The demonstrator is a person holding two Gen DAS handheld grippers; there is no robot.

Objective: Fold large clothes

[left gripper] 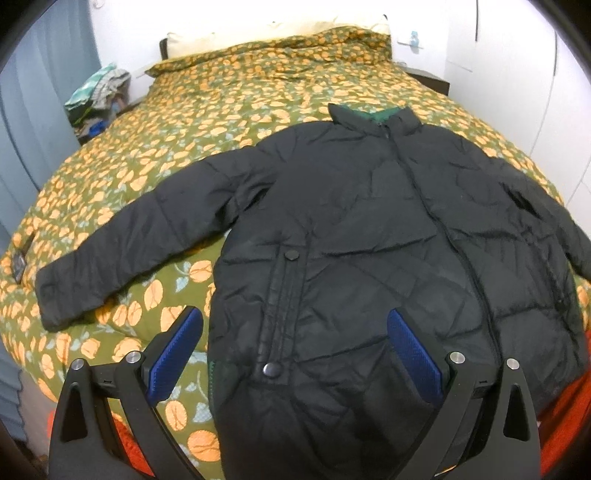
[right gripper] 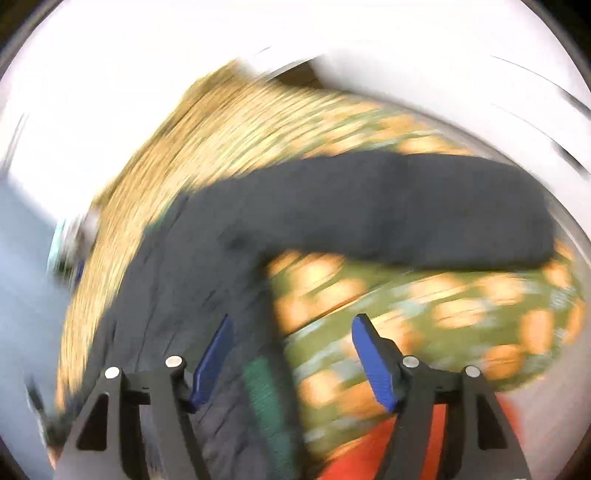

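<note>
A black puffer jacket lies front up on the bed, zipped, collar toward the pillows, its left sleeve stretched out to the side. My left gripper hangs open above the jacket's lower hem, nothing between its blue pads. The right wrist view is heavily blurred. There my right gripper stands open over the jacket's hem corner, where a green lining strip shows, and the pads do not press on the fabric. The other sleeve reaches out to the right across the quilt.
The bed carries a green quilt with orange print, with a pale pillow at the head. A pile of clothes sits at the bed's left side. White walls stand behind and to the right. Red fabric shows below the quilt's near edge.
</note>
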